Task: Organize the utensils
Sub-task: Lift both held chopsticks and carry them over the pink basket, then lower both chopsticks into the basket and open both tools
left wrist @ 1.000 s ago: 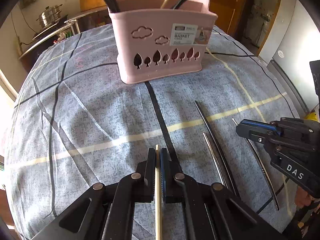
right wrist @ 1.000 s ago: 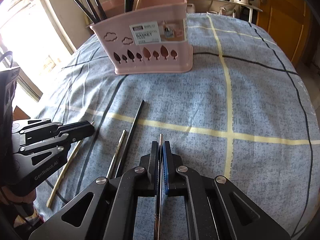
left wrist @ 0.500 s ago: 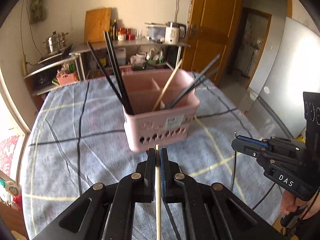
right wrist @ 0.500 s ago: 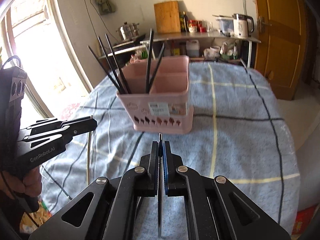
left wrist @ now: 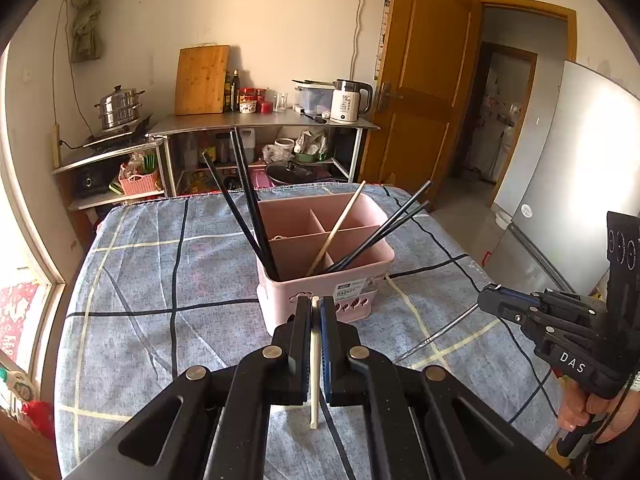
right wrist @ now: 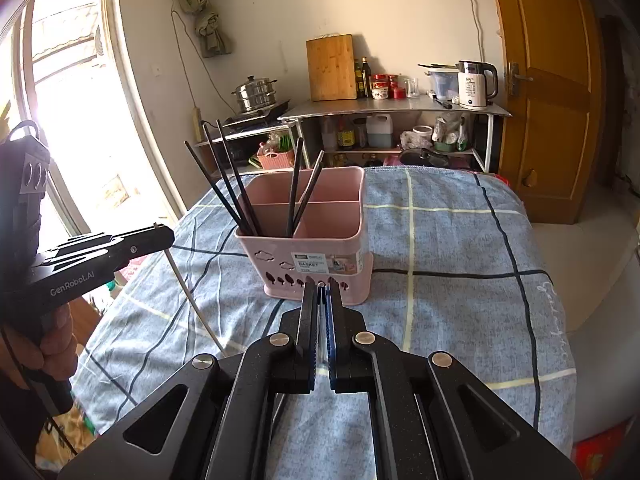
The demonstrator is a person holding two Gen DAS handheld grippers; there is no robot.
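The left gripper (left wrist: 315, 305) is pinching a cream-coloured chopstick (left wrist: 315, 364) between jaws that are closed down to a narrow slit; the stick is running back along the slit and its rear end is showing below the jaws. In the right wrist view the same stick is hanging slantwise down from that gripper's tip, clear of the cloth. The right gripper (right wrist: 321, 292) is clamping a thin metal chopstick (left wrist: 436, 336), its jaws likewise almost together; from its own camera only the stick's round tip is showing at the front of the slit, while the left wrist view is showing the shaft slanting down from the tip towards the cloth. A hand (right wrist: 52, 344) is gripping each tool's handle at the frame edge.

Both grippers are hovering side by side above the near part of the desk (right wrist: 460, 248), which is covered with a blue-grey cloth with dark and pale stripes. Ahead of them the pink utensil basket (right wrist: 320, 264) is standing upright on the cloth, divided into compartments. Black chopsticks (right wrist: 224, 180) are leaning in its left compartment, another black pair (left wrist: 384, 228) in a compartment further right, and one pale chopstick (left wrist: 340, 226) is leaning in the middle. Behind the desk, a metal shelf unit (left wrist: 260, 124) is carrying a kettle (left wrist: 350, 102) and a wooden cutting board (left wrist: 202, 80).
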